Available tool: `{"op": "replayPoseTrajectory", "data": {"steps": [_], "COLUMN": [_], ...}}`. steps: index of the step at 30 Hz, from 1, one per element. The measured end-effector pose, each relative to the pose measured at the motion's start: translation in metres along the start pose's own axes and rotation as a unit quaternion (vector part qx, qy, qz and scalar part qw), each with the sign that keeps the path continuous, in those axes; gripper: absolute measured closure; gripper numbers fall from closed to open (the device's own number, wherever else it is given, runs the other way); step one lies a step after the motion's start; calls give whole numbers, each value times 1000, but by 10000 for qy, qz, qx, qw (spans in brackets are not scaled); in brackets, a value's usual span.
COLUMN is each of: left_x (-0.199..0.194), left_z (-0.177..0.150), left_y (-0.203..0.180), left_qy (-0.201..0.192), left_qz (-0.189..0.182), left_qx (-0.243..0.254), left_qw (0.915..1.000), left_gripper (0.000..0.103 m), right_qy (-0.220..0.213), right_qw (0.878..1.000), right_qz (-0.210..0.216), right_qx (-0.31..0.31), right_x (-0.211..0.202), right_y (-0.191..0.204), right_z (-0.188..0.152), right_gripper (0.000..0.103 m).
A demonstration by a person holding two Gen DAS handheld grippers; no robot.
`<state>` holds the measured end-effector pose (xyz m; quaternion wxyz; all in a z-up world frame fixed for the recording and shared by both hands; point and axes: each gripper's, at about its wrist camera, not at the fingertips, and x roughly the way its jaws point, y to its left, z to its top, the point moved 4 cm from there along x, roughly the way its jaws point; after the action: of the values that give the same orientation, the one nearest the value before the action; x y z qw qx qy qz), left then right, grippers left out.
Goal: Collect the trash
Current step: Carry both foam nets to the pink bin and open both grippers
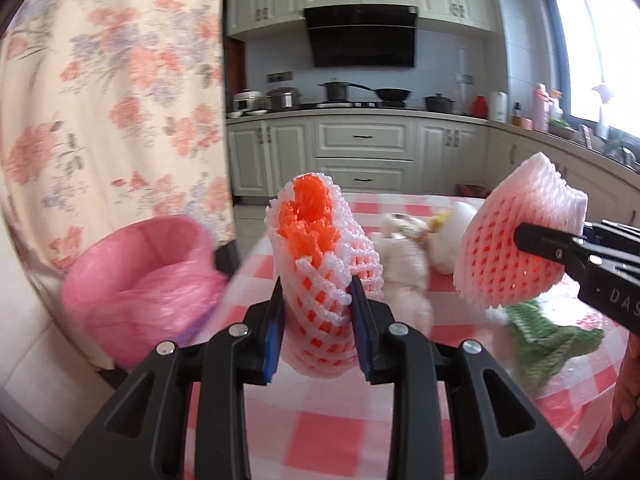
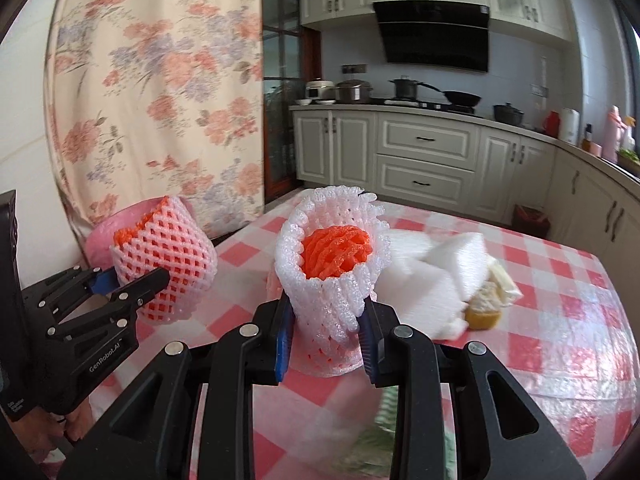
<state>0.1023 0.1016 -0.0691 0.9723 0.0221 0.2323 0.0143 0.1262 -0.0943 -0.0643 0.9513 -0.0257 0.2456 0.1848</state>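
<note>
Foam nets [image 1: 320, 280] clamped — bin [image 1: 140, 276] alongside

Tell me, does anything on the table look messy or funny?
Yes. Crumpled white tissues and a yellowish food scrap lie scattered on the pink checked tablecloth, not in the pink-lined bin.

Two white-and-orange foam fruit nets [image 1: 320, 280] [image 2: 332, 280], upright, lifted above the checked table.

Open bin [image 1: 136, 280] left of table [image 1: 320, 432]
</note>
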Motion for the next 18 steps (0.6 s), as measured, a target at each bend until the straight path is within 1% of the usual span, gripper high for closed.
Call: {"op": "replayPoseTrajectory", "data": {"steps": [4,8,11,15,18], "left_x": [-6,-4,2,15,24], "left_z": [-3,-1,3,8,12], "left_y": [40,80,113,150,177], "left_qy": [-4,38,69,177,238], "left_qz": [349,700,1017,1378,1556], "left_qx": [-137,-363,-498,-531,-558], "left_qw": [9993,9969,9936,9889,9860], "left_gripper": [73,73,72,72,72], "right_qy": [134,244,309,410,418], "right_qw": [9992,9967,9942,9903,9873], "right_qz": [361,710,905,1196,1348], "right_qx": [-125,-295,-494,-583,-736], "right_x": [16,34,52,76,93], "right_y": [33,69,95,124,148], "right_z": [6,16,23,35,44], "right_gripper": [73,73,73,73,73]}}
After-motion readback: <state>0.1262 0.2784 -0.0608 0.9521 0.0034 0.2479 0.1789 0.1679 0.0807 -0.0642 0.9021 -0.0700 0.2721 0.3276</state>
